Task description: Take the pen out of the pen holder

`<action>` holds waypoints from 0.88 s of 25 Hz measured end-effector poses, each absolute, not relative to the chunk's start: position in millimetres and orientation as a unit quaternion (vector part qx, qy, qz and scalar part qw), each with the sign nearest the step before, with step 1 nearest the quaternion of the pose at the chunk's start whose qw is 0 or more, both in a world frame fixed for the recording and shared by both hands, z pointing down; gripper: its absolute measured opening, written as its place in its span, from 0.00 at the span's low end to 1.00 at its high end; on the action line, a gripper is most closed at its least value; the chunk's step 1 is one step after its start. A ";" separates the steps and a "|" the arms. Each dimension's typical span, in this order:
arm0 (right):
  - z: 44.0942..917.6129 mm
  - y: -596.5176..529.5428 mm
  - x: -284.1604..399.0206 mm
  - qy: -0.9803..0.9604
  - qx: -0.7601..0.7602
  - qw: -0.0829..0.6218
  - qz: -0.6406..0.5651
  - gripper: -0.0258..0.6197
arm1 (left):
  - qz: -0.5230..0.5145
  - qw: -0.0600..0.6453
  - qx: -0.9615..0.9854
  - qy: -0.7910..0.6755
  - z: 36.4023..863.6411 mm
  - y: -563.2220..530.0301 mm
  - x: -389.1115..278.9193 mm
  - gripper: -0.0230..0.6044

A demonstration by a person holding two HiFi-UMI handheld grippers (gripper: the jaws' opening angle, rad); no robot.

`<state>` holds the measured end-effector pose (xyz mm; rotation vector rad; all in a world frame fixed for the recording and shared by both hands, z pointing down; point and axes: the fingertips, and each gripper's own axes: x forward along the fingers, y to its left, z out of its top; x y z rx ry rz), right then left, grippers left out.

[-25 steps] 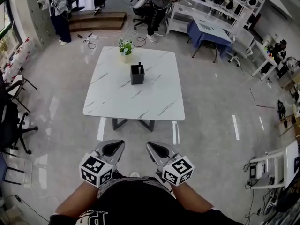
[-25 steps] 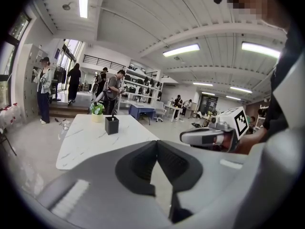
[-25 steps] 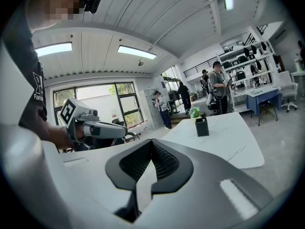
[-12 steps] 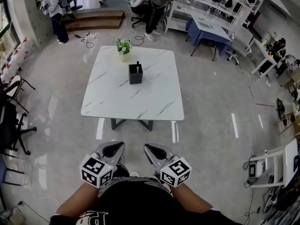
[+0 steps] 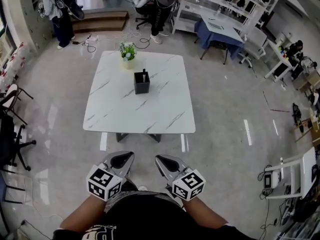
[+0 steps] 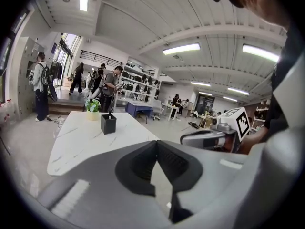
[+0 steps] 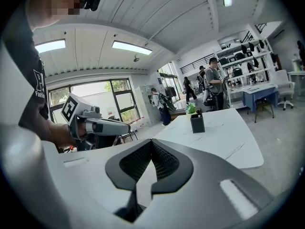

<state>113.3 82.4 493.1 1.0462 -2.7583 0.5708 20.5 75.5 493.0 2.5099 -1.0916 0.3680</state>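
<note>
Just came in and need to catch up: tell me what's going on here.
A person stands back from the white table, holding the left tool and the right tool close to the body. Both tools are shut and empty. On the table a black pen holder stands with the pen upright in it, next to a small potted plant. Neither tool is near the holder, so taking the pen out has not yet begun.

Open marble table top (image 5: 150, 111) before pen holder (image 5: 141, 83), flower pot (image 5: 128, 55) near behind it
</note>
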 end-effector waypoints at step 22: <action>466.0 -108.1 63.2 -0.904 0.386 0.077 0.166 0.04 | 0.133 0.172 0.907 -0.362 472.9 -120.3 -36.3 0.13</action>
